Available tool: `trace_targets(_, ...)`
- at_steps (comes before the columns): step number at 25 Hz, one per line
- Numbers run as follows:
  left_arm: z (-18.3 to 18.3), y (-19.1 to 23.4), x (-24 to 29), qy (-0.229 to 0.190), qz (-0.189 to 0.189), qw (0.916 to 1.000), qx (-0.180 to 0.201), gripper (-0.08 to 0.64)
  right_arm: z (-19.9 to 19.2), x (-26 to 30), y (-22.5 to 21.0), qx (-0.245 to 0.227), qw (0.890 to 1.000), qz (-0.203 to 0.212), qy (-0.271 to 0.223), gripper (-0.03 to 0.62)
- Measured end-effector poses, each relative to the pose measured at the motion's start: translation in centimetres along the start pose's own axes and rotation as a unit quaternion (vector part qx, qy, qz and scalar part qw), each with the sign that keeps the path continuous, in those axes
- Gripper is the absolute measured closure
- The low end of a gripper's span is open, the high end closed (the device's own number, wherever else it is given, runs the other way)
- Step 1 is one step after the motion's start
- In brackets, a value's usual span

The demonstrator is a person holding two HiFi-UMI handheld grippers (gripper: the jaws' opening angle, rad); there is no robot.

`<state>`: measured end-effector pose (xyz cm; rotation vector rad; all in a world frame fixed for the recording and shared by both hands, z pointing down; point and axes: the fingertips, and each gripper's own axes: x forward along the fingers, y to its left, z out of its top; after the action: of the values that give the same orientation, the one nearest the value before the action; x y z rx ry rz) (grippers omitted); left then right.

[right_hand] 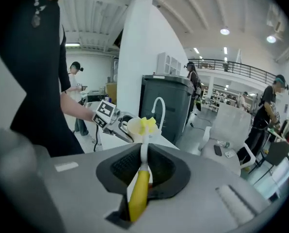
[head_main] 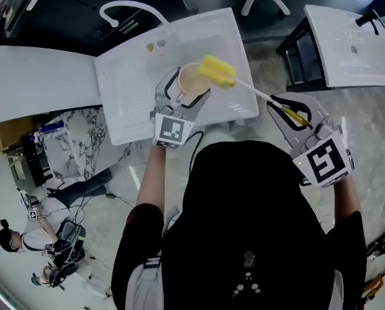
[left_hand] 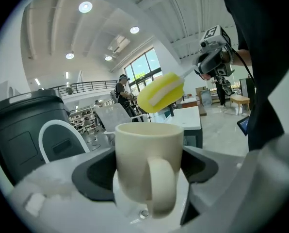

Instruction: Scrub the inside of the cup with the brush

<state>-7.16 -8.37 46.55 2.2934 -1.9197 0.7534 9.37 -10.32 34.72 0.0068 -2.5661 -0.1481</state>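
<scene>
A cream cup [head_main: 190, 81] [left_hand: 148, 166] is held upright over the white sink [head_main: 131, 86], handle toward the camera, with my left gripper [head_main: 183, 95] [left_hand: 149, 171] shut on its sides. The brush has a yellow sponge head [head_main: 217, 72] [left_hand: 160, 92] [right_hand: 145, 125], a thin white shaft and a yellow handle [head_main: 296, 116] [right_hand: 138, 194]. My right gripper [head_main: 294, 116] [right_hand: 143, 171] is shut on that handle. The sponge head hovers just above the cup's rim at its far right, outside the cup.
A white faucet [head_main: 124, 8] [right_hand: 157, 107] arches at the sink's back edge, with a dark bin [left_hand: 25, 125] [right_hand: 164, 106] behind it. A second white basin [head_main: 351, 41] lies at the right. People stand around the hall [right_hand: 265, 115].
</scene>
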Motion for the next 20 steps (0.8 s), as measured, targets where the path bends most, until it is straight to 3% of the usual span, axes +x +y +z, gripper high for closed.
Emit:
trace_targets(5,-0.3,-0.7,-1.7,0.036,-0.009,0.9985,0.041,0.140,1.0,-0.3,1.6,-0.099,0.994,0.040,0.030,0.551)
trace_targets(10,0.5,-2.0,-1.7,0.053,-0.026,0.9936,0.097,0.140,0.4,0.5,2.4,-0.177,0.979,0.073,0.077,0.551)
trace_targets(20,-0.6,-6.0,-1.0,0.092,-0.085,0.9760,0.178,0.140,-0.7,2.2,4.2,-0.243,0.956,0.092,0.137,0.552)
